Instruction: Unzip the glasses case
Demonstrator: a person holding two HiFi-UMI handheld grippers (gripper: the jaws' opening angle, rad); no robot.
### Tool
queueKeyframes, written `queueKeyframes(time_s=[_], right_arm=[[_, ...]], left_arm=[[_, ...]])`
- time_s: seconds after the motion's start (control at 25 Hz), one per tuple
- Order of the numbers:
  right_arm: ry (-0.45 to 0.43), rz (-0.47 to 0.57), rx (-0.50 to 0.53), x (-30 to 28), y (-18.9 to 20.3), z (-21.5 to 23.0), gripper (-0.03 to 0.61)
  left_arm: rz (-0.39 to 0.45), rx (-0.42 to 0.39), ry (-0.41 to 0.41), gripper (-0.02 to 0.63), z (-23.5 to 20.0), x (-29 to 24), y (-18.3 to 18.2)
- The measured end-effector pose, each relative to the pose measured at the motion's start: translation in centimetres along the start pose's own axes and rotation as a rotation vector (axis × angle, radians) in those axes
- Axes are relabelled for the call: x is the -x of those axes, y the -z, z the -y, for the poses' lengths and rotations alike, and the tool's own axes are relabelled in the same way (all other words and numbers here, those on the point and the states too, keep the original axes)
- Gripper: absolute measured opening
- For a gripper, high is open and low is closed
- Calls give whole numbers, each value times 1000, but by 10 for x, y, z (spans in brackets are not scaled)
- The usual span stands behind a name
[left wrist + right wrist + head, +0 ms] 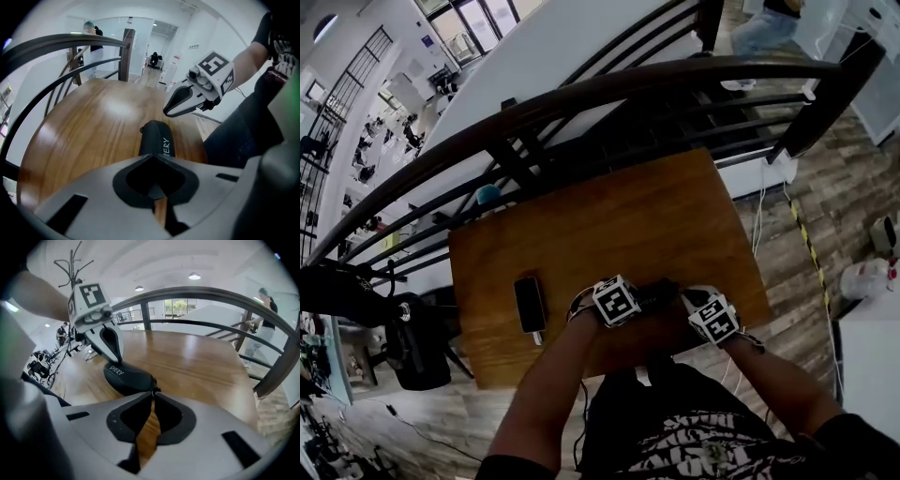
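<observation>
The left gripper point(150, 158) is clenched, tips together with nothing between them. Those tips sit on the near end of the glasses case point(155, 138) — in the right gripper view they look pressed onto it beside the white lettering, pinning rather than grasping. From this gripper the case runs straight ahead, its long axis pointing toward the other hand.

The right gripper point(152, 392) is also closed tip to tip. The case lies just beyond its tips and off to their left, with a small dark zipper pull point(155, 389) right at the tips. I cannot tell whether the jaws pinch it — the left gripper view suggests they hang slightly above and beside that end.

So the case lies lengthwise between the two grippers on the wooden table point(93, 126), and the right one is nearer the pull. Unzipping probably turns on dragging that pull along the long axis toward the left gripper while the left holds the case down.
</observation>
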State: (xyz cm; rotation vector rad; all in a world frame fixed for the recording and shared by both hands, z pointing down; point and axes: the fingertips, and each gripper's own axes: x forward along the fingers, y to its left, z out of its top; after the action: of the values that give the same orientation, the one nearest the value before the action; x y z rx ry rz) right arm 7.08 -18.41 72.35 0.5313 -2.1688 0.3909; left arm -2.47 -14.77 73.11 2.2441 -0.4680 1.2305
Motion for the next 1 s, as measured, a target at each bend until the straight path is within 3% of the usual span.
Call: queueKeyframes(time_s=[0.12, 0.24, 0.48, 0.64, 0.8, 0.92, 1.0], right_arm=[[-12, 84, -16, 25, -22, 1, 6], [-11, 199, -50, 53, -56, 5, 6], [-15, 395, -113, 102, -119, 16, 5], [-25, 502, -135, 132, -143, 15, 5], [-44, 606, -163, 163, -159, 10, 0], [-63, 674, -152, 188, -168, -9, -1], [-81, 709, -143, 203, -169, -27, -1]], left_arm=[[17, 28, -55, 5, -5, 3, 2], [61, 33, -160, 5, -6, 13, -4], [457, 258, -389, 5, -3, 83, -41], [748, 343, -526, 5, 25, 154, -60], [1001, 413, -744, 5, 53, 235, -59], [1148, 461, -870, 5, 79, 287, -44], [1205, 469, -898, 5, 97, 307, -34]])
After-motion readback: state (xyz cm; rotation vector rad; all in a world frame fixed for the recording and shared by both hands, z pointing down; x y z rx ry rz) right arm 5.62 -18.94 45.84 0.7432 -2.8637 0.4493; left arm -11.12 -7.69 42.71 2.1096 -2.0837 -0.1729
